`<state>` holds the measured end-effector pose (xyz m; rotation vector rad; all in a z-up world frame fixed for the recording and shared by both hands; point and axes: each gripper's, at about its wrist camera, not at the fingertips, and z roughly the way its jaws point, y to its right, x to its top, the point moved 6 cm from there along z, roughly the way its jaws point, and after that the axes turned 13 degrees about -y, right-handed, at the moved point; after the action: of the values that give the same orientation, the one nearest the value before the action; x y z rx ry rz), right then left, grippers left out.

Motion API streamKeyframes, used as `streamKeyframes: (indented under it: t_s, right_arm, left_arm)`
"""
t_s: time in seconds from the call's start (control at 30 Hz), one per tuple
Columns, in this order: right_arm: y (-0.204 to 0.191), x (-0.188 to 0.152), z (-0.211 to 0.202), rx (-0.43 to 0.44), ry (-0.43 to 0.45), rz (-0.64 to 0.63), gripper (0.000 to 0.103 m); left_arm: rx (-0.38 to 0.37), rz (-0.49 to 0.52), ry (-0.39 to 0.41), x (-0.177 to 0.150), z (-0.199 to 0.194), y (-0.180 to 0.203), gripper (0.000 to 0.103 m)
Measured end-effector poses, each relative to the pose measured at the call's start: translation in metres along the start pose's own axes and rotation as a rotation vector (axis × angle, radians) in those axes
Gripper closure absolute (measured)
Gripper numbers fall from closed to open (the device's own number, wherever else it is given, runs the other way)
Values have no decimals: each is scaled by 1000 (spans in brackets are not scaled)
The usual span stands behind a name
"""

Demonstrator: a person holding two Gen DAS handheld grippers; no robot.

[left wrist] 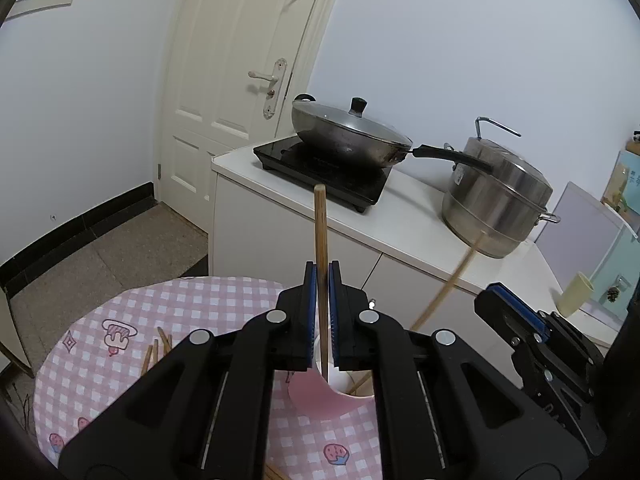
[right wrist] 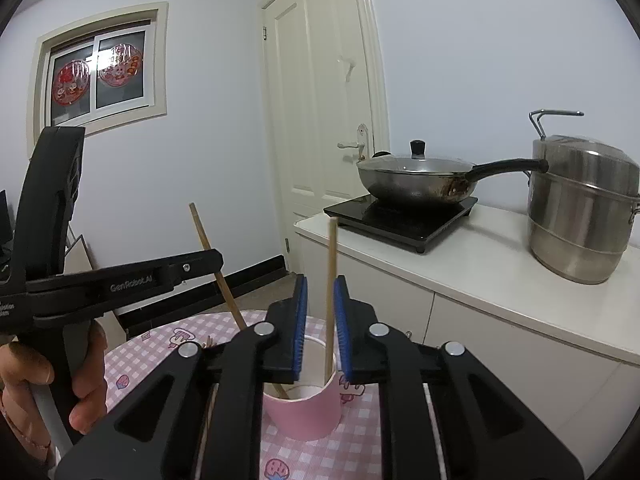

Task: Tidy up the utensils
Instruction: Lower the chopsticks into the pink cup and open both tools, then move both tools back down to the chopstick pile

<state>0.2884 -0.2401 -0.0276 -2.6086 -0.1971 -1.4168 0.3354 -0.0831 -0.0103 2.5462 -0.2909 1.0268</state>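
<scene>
We see two chopsticks, both w/ lower ends in the pink cup (right wrist: 303, 412) on the checked tablecloth (left wrist: 168, 312). Left gripper (left wrist: 322, 312) is clamped on one chopstick (left wrist: 320, 236), pads pressing both sides. Right gripper (right wrist: 321, 328) stands slightly parted around the other chopstick (right wrist: 331, 280); it leans on the right pad, gap on the left. Spare chopsticks (left wrist: 156, 350) lie left of the cup, partly hidden by the grippers. In the left view the second stick is blurred. Table edge is near; counter w/ wok (right wrist: 416, 184) and steamer pot (right wrist: 580, 212) sits behind.
</scene>
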Motion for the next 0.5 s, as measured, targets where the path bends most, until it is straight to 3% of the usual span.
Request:
streamKeyframes:
  t_s: [0.07, 0.1, 0.17, 0.23, 0.5]
  right_arm:
    - [-2, 0, -4, 1, 3, -3, 89]
    - [-3, 0, -7, 3, 2, -3, 88]
    - [-4, -2, -11, 4, 3, -5, 87]
    - [-6, -3, -15, 4, 4, -10, 87]
    - [-14, -9, -29, 16, 4, -29, 85]
  left_arm:
    - [-2, 11, -10, -1, -3, 2, 94]
    - [-9, 16, -16, -1, -4, 3, 87]
    - [-15, 14, 4, -3, -12, 4, 36]
    - [-6, 15, 50, -3, -23, 4, 35]
    - [7, 43, 57, -10, -51, 1, 32]
